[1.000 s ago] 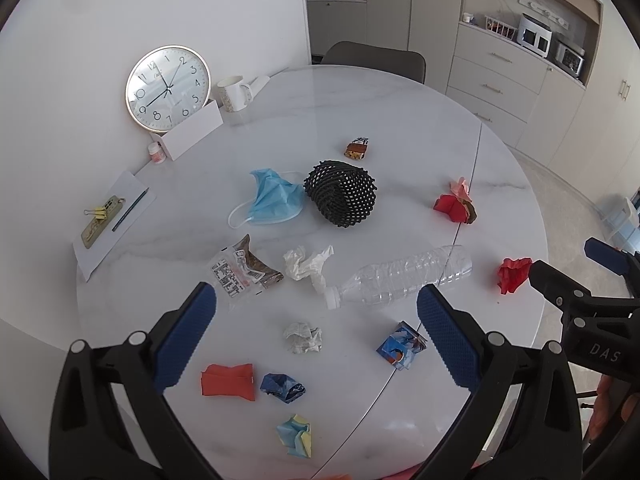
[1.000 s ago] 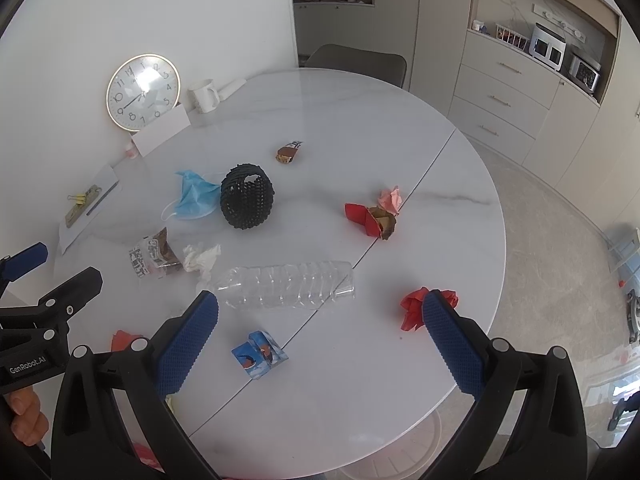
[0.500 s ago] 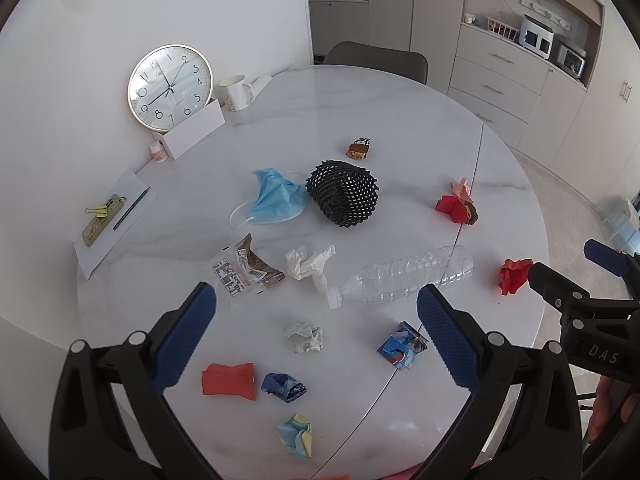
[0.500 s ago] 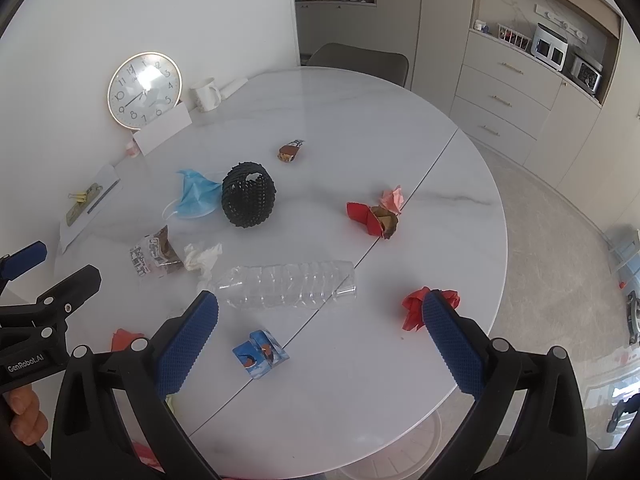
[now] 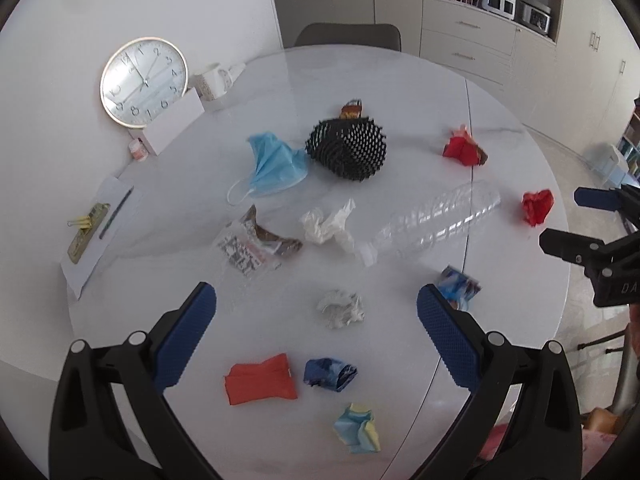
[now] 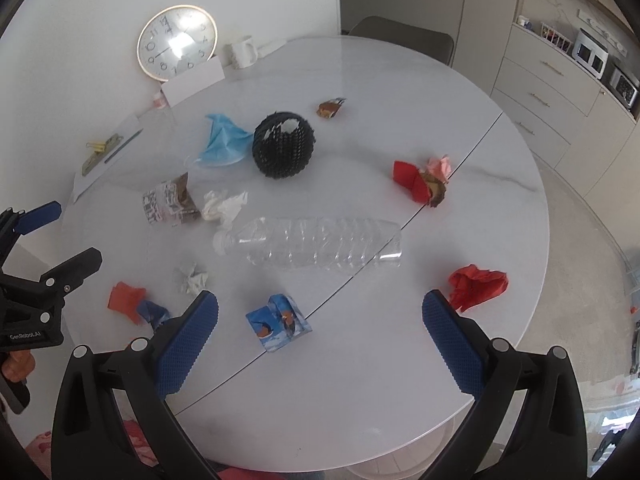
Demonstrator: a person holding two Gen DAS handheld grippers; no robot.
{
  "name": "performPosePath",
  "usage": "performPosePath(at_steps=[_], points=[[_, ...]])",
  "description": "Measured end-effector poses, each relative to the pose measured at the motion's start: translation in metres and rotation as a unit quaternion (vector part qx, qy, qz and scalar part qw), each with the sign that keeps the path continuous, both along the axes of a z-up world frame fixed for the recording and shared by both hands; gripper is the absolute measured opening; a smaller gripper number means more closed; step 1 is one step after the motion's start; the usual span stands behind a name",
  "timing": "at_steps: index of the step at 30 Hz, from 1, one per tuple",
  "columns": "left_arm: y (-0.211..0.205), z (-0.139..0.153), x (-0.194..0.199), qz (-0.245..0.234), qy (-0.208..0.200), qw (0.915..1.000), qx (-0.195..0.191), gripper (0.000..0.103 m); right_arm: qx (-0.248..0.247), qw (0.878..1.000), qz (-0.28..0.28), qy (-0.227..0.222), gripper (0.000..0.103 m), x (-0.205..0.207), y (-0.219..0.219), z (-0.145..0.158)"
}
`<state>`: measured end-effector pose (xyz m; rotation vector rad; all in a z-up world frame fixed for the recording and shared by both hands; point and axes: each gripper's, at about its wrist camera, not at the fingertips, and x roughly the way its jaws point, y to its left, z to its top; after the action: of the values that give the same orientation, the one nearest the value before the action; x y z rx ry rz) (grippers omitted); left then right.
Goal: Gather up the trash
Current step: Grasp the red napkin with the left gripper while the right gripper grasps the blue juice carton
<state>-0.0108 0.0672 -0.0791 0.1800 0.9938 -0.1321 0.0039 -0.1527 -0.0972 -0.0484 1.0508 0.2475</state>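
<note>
Right wrist view: a glossy white marble table point(image 6: 400, 128) fills the frame; a ribbed clear plastic bottle point(image 6: 316, 242) lies mid-frame, crumpled red paper point(image 6: 478, 282) at lower right. Both grippers, right gripper point(image 6: 320, 320) and left gripper point(image 5: 316, 316), hover spread wide, empty.

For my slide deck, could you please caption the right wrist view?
Open right gripper hovers over a white table littered with a plastic bottle, black mesh basket and crumpled paper.

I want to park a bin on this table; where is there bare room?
Free: the far marble top behind the black mesh basket, and the near right edge between the blue carton and crumpled red paper. Crowded: around the clear plastic bottle and leftward.
</note>
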Motion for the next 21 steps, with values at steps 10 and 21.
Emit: performPosePath(at_steps=[10, 21], points=[[0.057, -0.081, -0.010, -0.074, 0.085, 0.9935, 0.016, 0.086, 0.006, 0.998, -0.026, 0.060, 0.101, 0.002, 0.021, -0.052], [0.078, -0.124, -0.001, -0.198, 0.121, 0.9723, 0.027, 0.078, -0.017, 0.992, -0.086, 0.085, 0.101, -0.006, 0.046, -0.063]])
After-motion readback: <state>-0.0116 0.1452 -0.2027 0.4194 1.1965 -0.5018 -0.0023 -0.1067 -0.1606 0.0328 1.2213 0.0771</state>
